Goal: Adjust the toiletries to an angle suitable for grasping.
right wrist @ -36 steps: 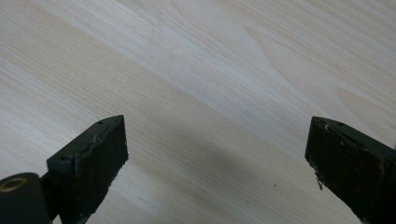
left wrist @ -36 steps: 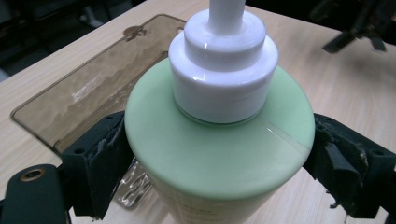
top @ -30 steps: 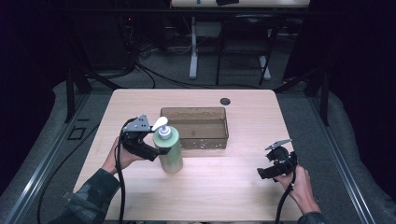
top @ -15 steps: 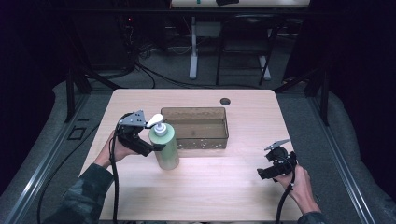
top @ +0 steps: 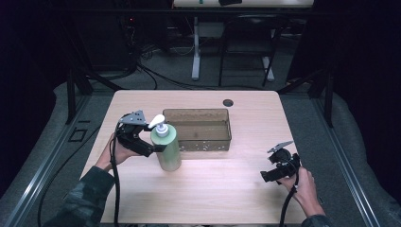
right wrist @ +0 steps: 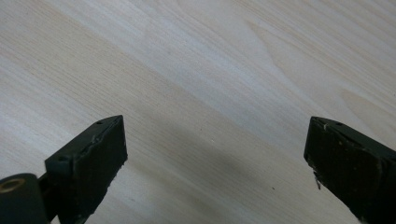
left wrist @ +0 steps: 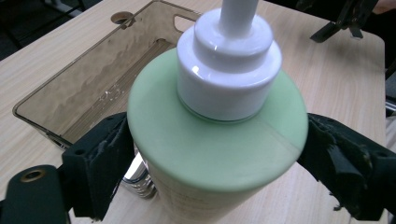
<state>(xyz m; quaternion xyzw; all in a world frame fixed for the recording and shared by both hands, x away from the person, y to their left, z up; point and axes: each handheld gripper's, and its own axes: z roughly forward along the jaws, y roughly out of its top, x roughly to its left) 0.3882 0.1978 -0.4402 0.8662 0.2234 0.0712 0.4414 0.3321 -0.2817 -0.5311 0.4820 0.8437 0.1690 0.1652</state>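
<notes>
A pale green pump bottle (top: 166, 149) with a white pump head stands upright just left of the front corner of a translucent brown bin (top: 196, 112). My left gripper (top: 153, 150) is shut on the bottle's upper body from the left. In the left gripper view both black jaws press the sides of the bottle (left wrist: 210, 154), and the bin (left wrist: 93, 79) lies behind it. I cannot tell whether the bottle's base touches the table. My right gripper (top: 265, 177) is open near the table's front right, its jaws (right wrist: 217, 158) spread over bare wood.
The light wooden table (top: 227, 198) has a round cable hole (top: 228, 102) behind the bin. The bin holds nothing that I can see. Cables trail from both grippers toward the front edge. Dark floor, table legs and cables lie beyond the far edge.
The left gripper moved the bottle slightly left and toward the far side, closer to the bin's corner, during the first half second. The right gripper has stayed put.
</notes>
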